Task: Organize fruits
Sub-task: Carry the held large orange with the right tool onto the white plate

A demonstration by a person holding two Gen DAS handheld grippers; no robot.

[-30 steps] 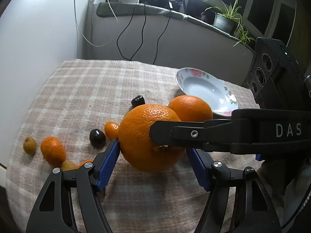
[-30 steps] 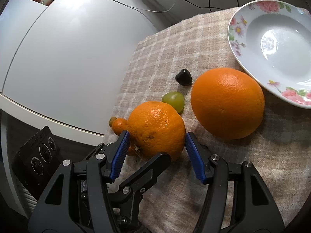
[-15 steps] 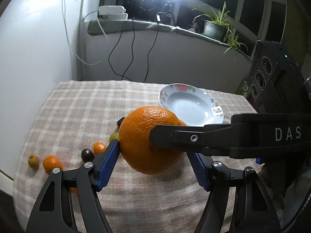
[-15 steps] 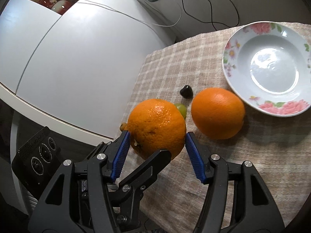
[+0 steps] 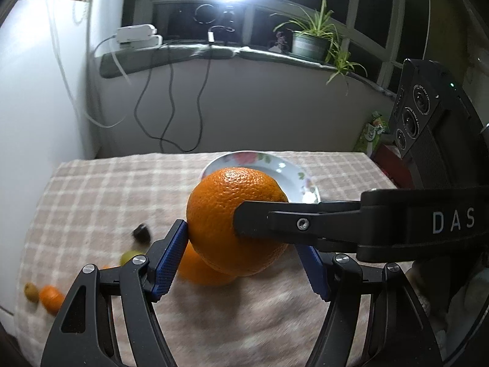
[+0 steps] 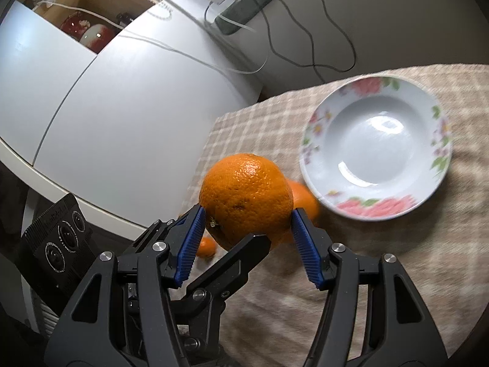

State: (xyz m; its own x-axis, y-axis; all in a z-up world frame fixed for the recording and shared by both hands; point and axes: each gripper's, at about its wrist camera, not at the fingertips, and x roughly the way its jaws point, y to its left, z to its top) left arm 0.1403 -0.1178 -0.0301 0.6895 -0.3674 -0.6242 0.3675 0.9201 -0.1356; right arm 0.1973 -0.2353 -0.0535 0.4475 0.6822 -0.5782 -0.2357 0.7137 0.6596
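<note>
I've got the big round orange (image 5: 232, 220) pinched by both the left gripper (image 5: 244, 257) and right gripper (image 6: 247, 238), up off the checked cloth. White floral plate (image 6: 440, 140) just beyond is empty; second orange (image 6: 304, 202) and little fruits left.

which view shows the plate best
Right wrist: the whole plate shows, empty, flowered rim complete. In the left wrist view the orange hides most of the plate, leaving only its far rim.

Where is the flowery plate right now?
In the right wrist view the flowery plate sits empty on the checked cloth, upper right, just past the held orange.
</note>
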